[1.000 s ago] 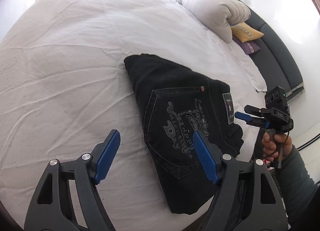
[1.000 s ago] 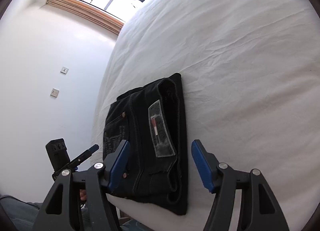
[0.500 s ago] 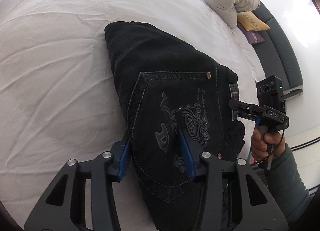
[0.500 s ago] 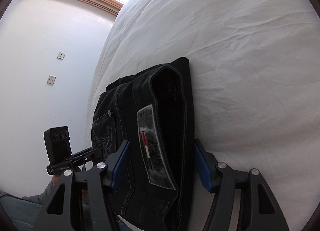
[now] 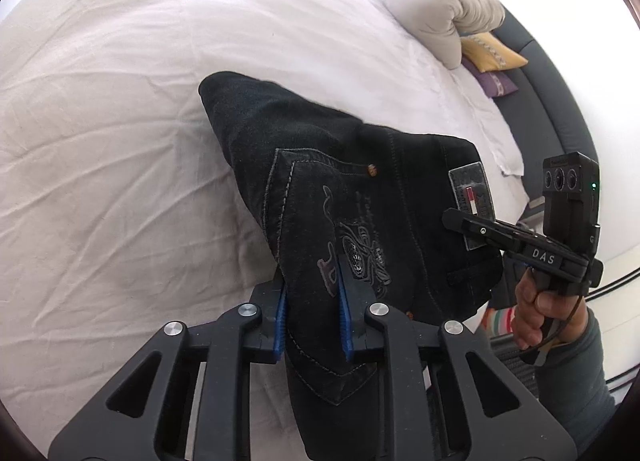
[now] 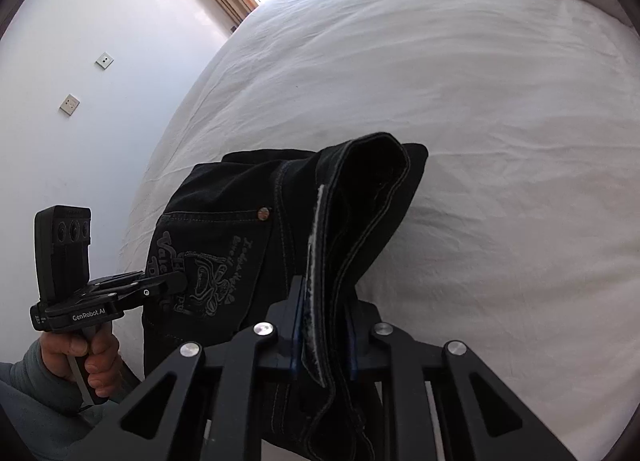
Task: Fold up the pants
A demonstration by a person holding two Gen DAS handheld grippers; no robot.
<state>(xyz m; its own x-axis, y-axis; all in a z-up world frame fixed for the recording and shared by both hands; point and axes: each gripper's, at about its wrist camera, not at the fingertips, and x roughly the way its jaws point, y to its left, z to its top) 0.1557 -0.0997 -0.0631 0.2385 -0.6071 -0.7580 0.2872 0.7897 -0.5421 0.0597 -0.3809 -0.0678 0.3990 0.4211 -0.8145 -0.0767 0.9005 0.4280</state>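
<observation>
Both tongs, left [image 5: 312, 311] and right [image 6: 322, 335], are clenched on the folded black denim pants [image 5: 360, 197] at frame centre, partly raised off the white bed [image 5: 120, 141]; they should rise level (keeping layers aligned).

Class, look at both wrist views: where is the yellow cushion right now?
The yellow cushion shows only in the left wrist view, upper right, tucked under the rolled white duvet and above a purple cushion, beside the dark headboard.
</observation>
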